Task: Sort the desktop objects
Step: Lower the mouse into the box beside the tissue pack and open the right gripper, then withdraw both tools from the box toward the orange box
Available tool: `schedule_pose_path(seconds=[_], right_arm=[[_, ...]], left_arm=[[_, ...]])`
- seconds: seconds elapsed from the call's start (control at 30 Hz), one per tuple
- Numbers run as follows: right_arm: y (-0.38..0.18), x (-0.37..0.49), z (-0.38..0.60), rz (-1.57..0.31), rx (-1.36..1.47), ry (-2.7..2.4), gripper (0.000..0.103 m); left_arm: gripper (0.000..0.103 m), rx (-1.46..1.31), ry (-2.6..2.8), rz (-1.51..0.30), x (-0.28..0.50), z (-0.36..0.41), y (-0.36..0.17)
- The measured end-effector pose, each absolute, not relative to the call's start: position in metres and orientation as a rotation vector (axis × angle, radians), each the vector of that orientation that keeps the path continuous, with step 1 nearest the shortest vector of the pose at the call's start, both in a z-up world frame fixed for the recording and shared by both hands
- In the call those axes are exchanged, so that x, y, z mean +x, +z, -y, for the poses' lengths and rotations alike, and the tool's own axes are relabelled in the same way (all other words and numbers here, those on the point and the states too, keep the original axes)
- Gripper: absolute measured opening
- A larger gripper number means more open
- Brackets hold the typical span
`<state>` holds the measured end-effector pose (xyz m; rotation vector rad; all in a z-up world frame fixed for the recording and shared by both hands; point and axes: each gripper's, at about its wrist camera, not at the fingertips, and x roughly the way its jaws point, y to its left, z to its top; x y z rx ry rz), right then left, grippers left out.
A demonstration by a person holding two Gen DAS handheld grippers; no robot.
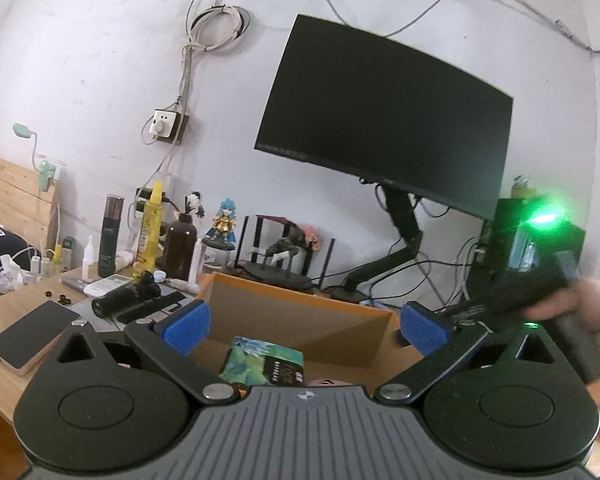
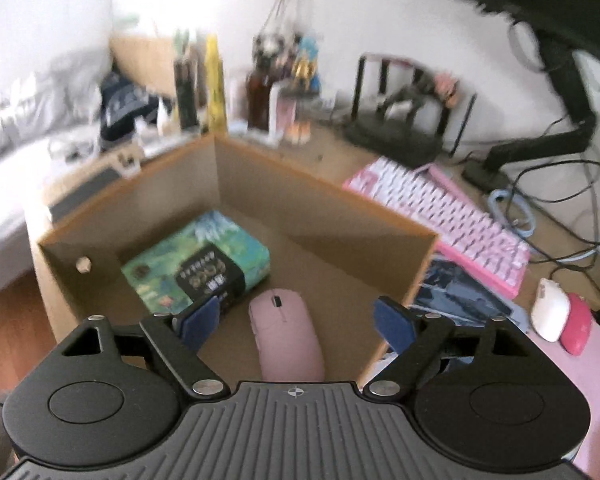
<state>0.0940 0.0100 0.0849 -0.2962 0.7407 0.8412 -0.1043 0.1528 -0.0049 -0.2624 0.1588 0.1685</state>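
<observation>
- Right gripper [image 2: 296, 322] fills the bottom of the right wrist view, its blue pads spread wide with nothing between them; it hangs over the open cardboard box [image 2: 324, 196].
- Pink mouse [image 2: 286, 336] lies on the box floor at lower centre of that view, directly under the gap between the pads but not touched by them.
- Just beside the mouse, to its upper left, rests a green printed carton [image 2: 198, 262] with a dark label, also on the box floor.
- Left gripper [image 1: 306, 326] stands equally wide and empty, pointing across the near edge of the same box; the green carton shows between its pads at lower centre of the left wrist view.
- At the right edge of the left wrist view a blurred hand [image 1: 596, 308] grips the other tool's handle.
- Judgement: the mouse looks freshly placed, so the step in hand is the release, and this item's sorting seems done.
- Still outside the box, at the right of the right wrist view: a pink keyboard [image 2: 440, 220] and a white and pink mouse [image 2: 560, 312].
- Next move, as I judge it: lift clear of the box wall, swing right toward those items, and keep the pads wide enough to straddle one without dragging the tangled cables [image 2: 572, 200].
</observation>
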Motion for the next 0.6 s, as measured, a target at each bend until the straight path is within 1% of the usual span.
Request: schedule_pose_path(seconds=[0.1,0.17,0.33,0.47,0.6], right_arm=[[0.096,0.093,0.006,-0.669,-0.246,0.836,0.089],[0.105,0.083,0.020,-0.620,-0.211,0.831,0.093],[0.118,0.050,0.062,-0.491,-0.127,0.784,0.095],[0.117,0.020,0.095,-0.403,-0.077,0.731,0.100],[0.106,-0.003,0.126,-0.361,-0.009,0.700,0.101]], left_arm=[[0.103,-0.243,0.188,-0.186,-0.093,-0.152,-0.004],[0.103,-0.225,0.195,-0.203,-0.087,-0.151,-0.003],[0.103,-0.199,0.193,-0.220,-0.079,-0.148,-0.002],[0.103,-0.185,0.182,-0.228,-0.075,-0.144,-0.003],[0.103,-0.184,0.158,-0.217,-0.072,-0.138,-0.003]])
